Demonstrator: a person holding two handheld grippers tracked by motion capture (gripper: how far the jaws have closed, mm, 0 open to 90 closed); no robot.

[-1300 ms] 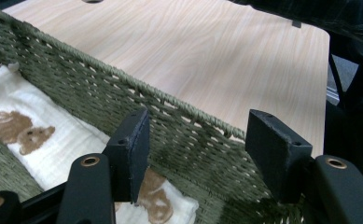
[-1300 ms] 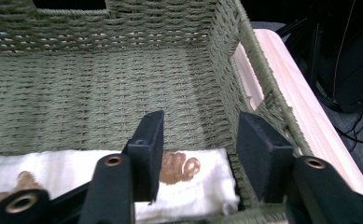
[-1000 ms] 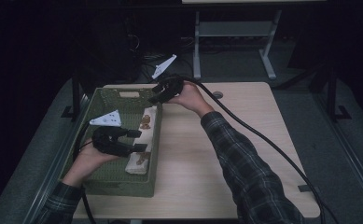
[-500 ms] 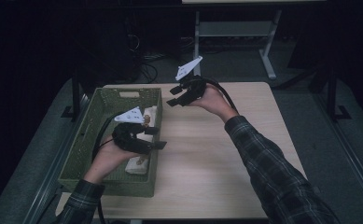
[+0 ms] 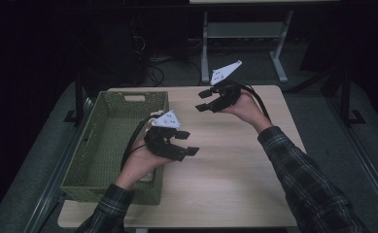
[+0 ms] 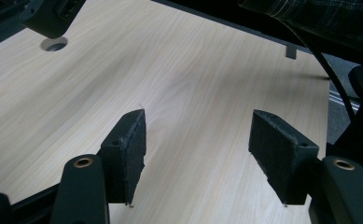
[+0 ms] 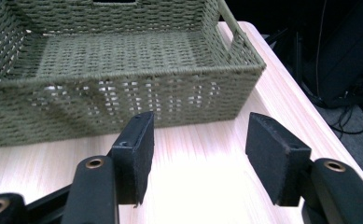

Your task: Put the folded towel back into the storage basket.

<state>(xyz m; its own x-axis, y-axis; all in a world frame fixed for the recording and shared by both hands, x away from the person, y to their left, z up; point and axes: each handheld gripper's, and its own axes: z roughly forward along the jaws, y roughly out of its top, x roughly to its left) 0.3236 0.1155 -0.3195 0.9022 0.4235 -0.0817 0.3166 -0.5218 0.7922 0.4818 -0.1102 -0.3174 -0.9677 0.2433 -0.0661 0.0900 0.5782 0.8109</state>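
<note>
Both grippers, left (image 5: 185, 143) and right (image 5: 205, 101), spread and empty, right of the basket (image 5: 95, 160) over bare table (image 5: 225, 184); right's jaws just widened; dark room.

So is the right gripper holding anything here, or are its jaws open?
Open and empty. In its own view the right gripper has its pads apart with only bare table between them, facing the green basket.

basket (image 7: 123, 100): woven green fibre, rough | table (image 6: 193, 84): pale matt wood-grain
</note>
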